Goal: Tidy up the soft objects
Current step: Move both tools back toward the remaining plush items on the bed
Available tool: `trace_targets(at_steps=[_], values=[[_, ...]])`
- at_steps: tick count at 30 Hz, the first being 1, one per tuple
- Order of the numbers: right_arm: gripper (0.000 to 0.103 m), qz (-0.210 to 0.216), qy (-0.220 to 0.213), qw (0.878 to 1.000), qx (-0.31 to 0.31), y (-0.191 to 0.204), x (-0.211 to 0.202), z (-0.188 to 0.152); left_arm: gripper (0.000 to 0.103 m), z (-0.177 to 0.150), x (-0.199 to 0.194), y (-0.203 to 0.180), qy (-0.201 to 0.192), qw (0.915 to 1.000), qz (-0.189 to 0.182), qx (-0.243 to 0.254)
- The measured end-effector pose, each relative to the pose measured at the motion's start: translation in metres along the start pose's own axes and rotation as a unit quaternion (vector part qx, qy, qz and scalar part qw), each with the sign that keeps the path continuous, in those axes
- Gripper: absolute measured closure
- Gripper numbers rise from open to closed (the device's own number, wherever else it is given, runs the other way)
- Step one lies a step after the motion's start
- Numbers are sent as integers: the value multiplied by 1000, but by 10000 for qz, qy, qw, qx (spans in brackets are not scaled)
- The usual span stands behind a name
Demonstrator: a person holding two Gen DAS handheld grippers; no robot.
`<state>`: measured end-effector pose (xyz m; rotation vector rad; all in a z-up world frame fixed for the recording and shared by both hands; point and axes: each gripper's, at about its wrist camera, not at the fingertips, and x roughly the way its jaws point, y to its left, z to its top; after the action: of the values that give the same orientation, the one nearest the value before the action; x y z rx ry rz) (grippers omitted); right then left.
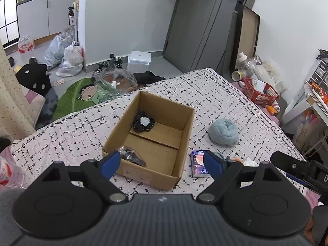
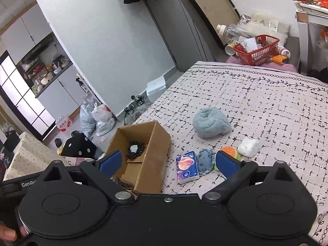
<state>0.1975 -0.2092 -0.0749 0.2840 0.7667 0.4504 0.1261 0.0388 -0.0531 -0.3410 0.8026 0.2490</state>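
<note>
Both grippers hang above a bed with nothing between their blue pads. Spread wide, the left gripper sits over the near wall of an open cardboard box; the right gripper is equally wide, over the box's right wall and the things beside it. White letters on the right tool's black body read "GenRo", the rest cut off by its own frame.

Plain corrugated brown, the box rests on a pale quilted bedspread printed with broken black dashes and a leafy vine border. Inside lie a black beaded scrunchie ringing something pale, and a crinkly dark packet in the near corner.

Outside, to the box's right, sits a fluffy blue-grey plush lump. Nearer the grippers lie a glossy purple tissue pack with an orange planet picture, its small print unreadable, a blue-grey knitted pouch, an orange burger-shaped toy and a white crumpled wad.
</note>
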Motion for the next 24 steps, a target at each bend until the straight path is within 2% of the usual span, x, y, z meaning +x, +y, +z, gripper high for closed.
trace_targets(at_steps=[13,24], values=[[5,-307,210,9993,51,-18,12,0,16,1,22,-14,93,9993,-369,17],[5,-623,506,9965,244,-37,26,7,16,-3,58,-32,335,9971,-683,42]])
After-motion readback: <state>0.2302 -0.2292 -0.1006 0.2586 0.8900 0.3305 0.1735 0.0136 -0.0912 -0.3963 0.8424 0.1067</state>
